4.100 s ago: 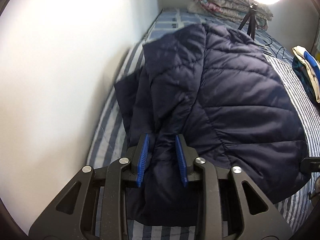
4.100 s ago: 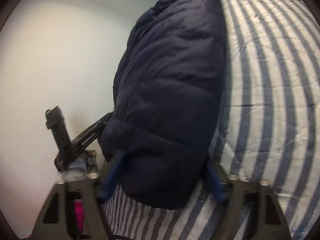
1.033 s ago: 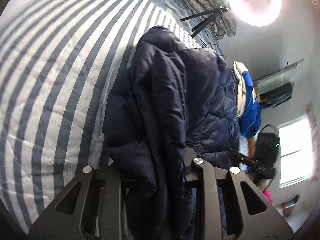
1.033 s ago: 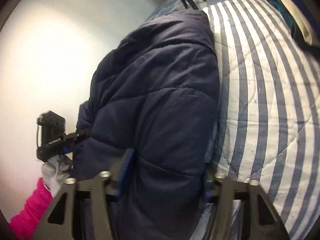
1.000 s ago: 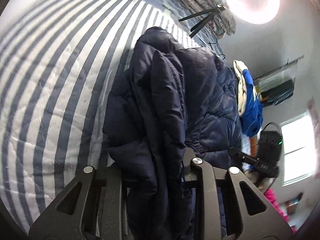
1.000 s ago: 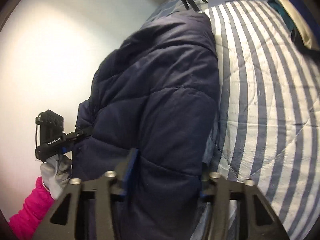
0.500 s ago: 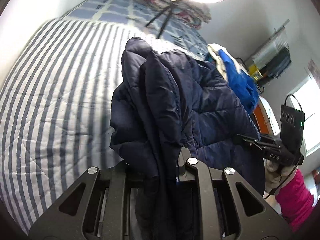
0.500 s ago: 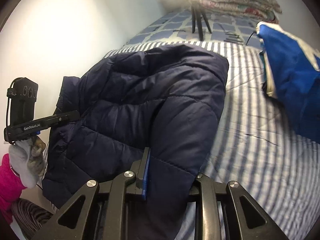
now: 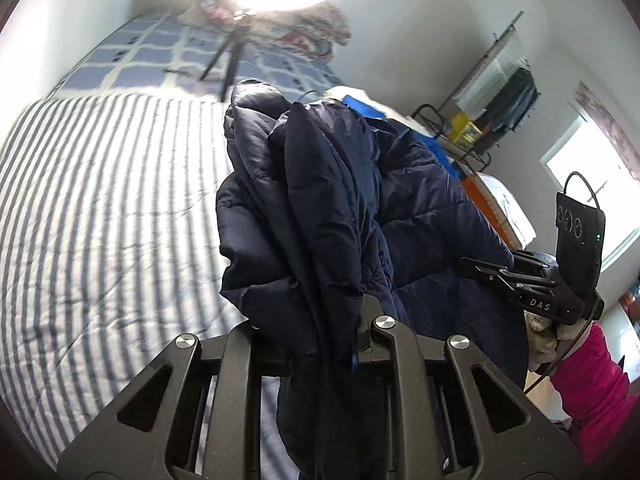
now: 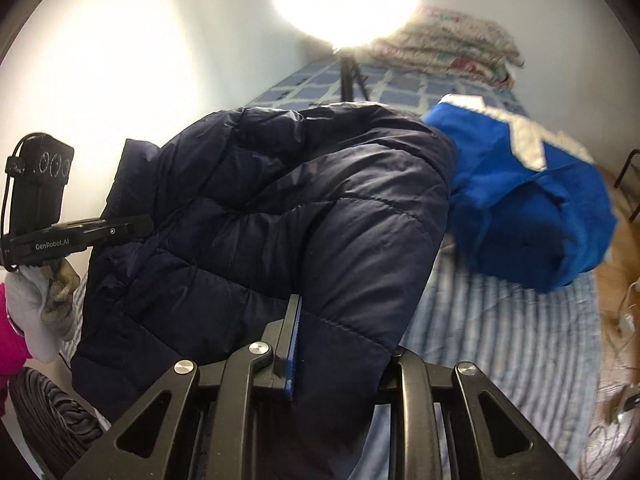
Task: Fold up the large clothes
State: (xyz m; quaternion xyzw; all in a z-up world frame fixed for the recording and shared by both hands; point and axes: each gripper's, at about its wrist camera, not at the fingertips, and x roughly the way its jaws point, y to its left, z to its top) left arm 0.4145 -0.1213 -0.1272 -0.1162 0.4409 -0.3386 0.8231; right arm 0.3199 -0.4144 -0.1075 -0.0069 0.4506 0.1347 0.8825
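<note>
A dark navy quilted puffer jacket [image 9: 320, 208] hangs bunched in the air above the striped bed [image 9: 100, 208]. My left gripper [image 9: 320, 320] is shut on a thick fold of it; the fabric hides both fingertips. The right gripper also shows at the right of the left wrist view [image 9: 520, 280], gripping the jacket's other side. In the right wrist view the jacket [image 10: 280, 220] drapes over my right gripper [image 10: 340, 344], which is shut on its hem; one blue pad [image 10: 294, 344] shows. The left gripper [image 10: 92, 232] grips the jacket's far edge at the left there.
A blue and white garment [image 10: 520, 200] lies on the bed right of the jacket. A ring light on a tripod [image 10: 344, 12] and folded floral bedding [image 10: 448, 48] stand at the bed's head. A white wall [image 10: 120, 60] runs along the left. A clothes rack [image 9: 500, 92] stands far right.
Both grippers have lifted the jacket up off the bed and tilted upward; the ring light and the blue garment have come more into view.
</note>
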